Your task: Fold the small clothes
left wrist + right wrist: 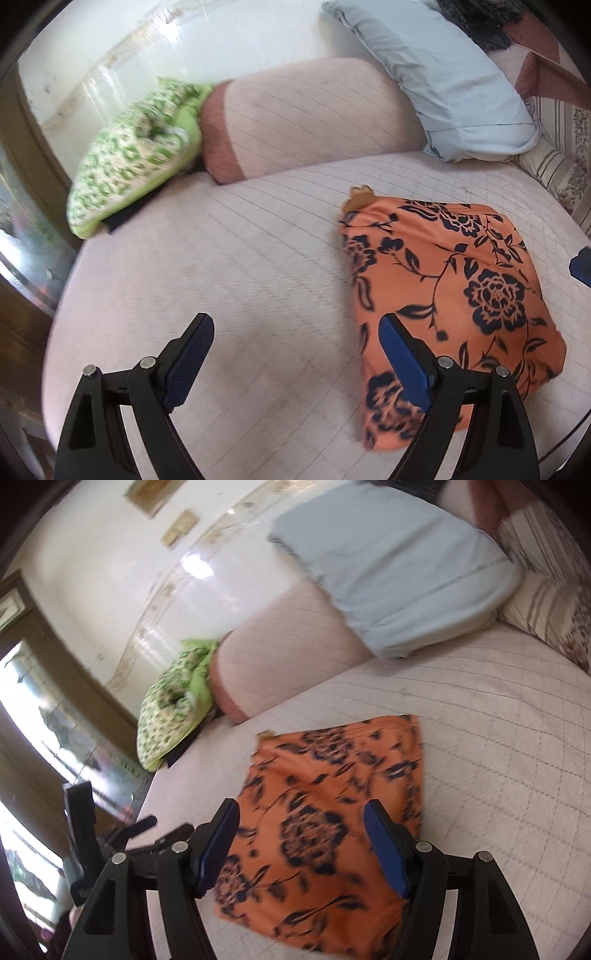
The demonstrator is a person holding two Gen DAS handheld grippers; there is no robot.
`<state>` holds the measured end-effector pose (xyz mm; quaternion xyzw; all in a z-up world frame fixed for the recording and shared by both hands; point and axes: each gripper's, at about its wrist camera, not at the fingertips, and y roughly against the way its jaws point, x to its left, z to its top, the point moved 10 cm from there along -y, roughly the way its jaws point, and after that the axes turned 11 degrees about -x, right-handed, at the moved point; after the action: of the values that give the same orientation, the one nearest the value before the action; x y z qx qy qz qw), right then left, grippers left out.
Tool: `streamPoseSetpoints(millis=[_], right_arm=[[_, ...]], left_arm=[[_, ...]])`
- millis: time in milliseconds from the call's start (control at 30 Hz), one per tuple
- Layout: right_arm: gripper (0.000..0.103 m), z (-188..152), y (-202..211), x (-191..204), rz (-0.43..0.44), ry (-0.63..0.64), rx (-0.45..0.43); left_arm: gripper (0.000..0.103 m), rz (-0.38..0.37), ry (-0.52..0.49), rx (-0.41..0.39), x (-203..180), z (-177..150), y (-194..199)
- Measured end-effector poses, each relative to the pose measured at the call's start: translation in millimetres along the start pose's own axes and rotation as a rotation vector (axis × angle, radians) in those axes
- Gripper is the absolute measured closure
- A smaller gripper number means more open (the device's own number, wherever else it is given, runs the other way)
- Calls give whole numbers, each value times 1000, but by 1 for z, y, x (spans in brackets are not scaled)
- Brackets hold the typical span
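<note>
Two hand-held grippers are in front of me, both held above the bed and both with jaws apart and nothing between the pads. My left hand-held gripper looks down on bare pink quilted cover, its right finger overlapping the near edge of the orange floral garment in the picture; I cannot tell whether it touches the cloth. My right hand-held gripper hangs directly over that same garment, which shows through the gap between its blue pads.

That garment lies folded flat into a rough rectangle on the cover, near the front of the bed. From the right wrist view its long axis runs away from me toward the pillows, leaning a little to the right. A small tan scrap sticks out at its far left corner.

Beyond it, against the wall, sit a pink bolster, a pale blue pillow leaning on the bolster, and a green patterned bundle to the left of it. In the right wrist view the left hand-held gripper shows as dark blurred parts at the lower left.
</note>
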<state>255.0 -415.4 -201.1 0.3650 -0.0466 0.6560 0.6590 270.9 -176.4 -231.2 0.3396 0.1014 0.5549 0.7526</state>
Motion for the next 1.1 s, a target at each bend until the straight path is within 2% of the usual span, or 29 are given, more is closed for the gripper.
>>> streamPoseSetpoints(millis=[167,533,800,1100], right_arm=[[44,-19,14,28,18,40,-7],[44,-31,73,72,55,19,-113],[44,-38,143,111,62,82,-170],[44,-23,202,152,66,159,-238]], left_arm=[[12,11,31,-54,20,2,43],[12,75,61,-205,62,23,127],[12,104,88,-265,80,25,168],[12,96,121,-306,90,22,205]])
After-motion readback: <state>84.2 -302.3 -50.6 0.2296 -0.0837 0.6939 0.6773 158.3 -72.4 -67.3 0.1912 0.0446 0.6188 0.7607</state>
